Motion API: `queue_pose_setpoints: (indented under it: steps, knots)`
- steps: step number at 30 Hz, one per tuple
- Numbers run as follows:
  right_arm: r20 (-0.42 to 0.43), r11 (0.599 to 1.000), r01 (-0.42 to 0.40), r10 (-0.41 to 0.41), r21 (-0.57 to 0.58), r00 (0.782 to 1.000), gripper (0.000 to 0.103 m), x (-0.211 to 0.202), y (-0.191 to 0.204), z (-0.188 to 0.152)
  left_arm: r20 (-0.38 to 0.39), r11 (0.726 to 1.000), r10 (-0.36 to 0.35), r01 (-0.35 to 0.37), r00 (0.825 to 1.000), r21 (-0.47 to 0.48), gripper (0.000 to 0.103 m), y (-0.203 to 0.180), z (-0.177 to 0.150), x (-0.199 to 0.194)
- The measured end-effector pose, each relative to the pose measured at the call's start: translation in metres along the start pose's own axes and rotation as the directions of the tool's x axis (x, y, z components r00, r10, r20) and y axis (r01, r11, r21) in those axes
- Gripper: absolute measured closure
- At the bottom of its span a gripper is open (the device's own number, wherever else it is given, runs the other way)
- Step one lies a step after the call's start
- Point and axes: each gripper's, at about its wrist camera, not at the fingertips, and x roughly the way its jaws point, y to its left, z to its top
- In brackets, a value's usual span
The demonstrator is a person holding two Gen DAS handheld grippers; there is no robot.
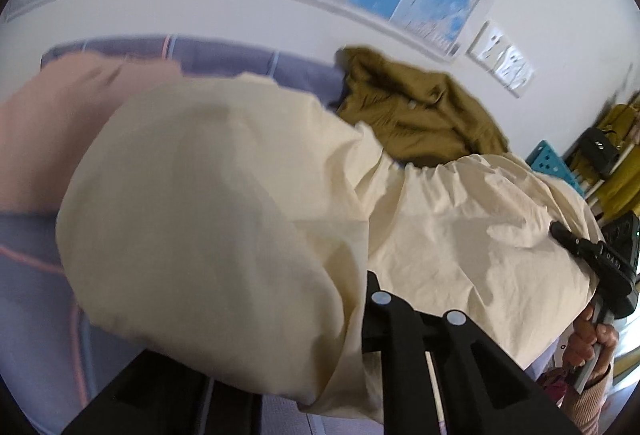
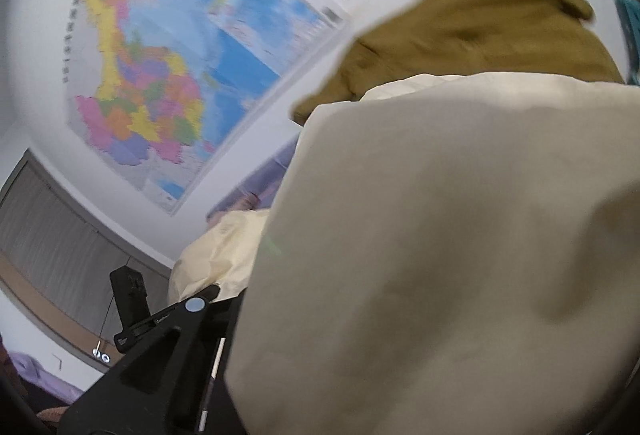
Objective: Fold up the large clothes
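A bed with a purple-grey sheet (image 1: 224, 55) crossed by thin pink lines runs along a white wall (image 1: 248, 15), and a big coloured map (image 2: 160, 75) is pinned above it, with a smaller sheet overlapping its lower corner and a couple of papers taped further along. On the sheet lie a pink cloth (image 1: 52, 131) at the far left and a crumpled olive-brown garment (image 1: 416, 115) near the wall; a teal perforated panel (image 1: 548, 159) and some yellow things stand off beyond the foot of the bed. The large cream garment (image 1: 224, 203) is lifted up off the bed, spread between the two tools and billowing so close to both cameras that it blocks most of what is underneath. Both pictures are smeared by motion. The left tool (image 1: 360, 319) shows only one black finger with two pale round caps; the other finger is buried under cream cloth, so I cannot tell how far it is closed, though cloth drapes right over it. The right tool (image 1: 560, 231) reaches in at the far edge of the cream garment, its tip touching the fabric, a hand (image 1: 592, 343) gripping its handle; from its own camera one finger shows and the cloth covers the rest, so its opening is unclear too.
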Motion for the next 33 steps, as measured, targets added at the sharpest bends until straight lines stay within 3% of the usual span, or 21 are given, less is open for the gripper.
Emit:
queue_pose_setpoints:
  steps: [7,13,22,29,33]
  knots:
    - [0.052,0.990,-0.088,0.094,-0.107,0.994,0.092,-0.005,0.053,0.039,0.106,0.998,-0.031,0.025,0.994,0.059,0.091,-0.003,0.047,-0.047]
    - [0.043,0.968,-0.180,0.190,-0.178,0.981,0.092,0.033,0.097,0.069,0.230,0.994,0.049,-0.070,0.972,0.084,0.091,0.014,0.088,-0.096]
    - [-0.083,0.916,-0.332,0.322,-0.224,0.943,0.092,0.157,0.176,0.092,0.342,0.954,0.294,-0.295,0.892,-0.052,0.091,0.107,0.147,-0.150]
    - [-0.180,0.888,-0.392,0.356,-0.242,0.917,0.092,0.248,0.232,0.078,0.353,0.894,0.449,-0.411,0.821,-0.181,0.091,0.187,0.178,-0.166]
    - [-0.222,0.887,-0.403,0.356,-0.225,0.908,0.092,0.296,0.252,0.068,0.334,0.861,0.508,-0.452,0.794,-0.233,0.091,0.233,0.192,-0.163]
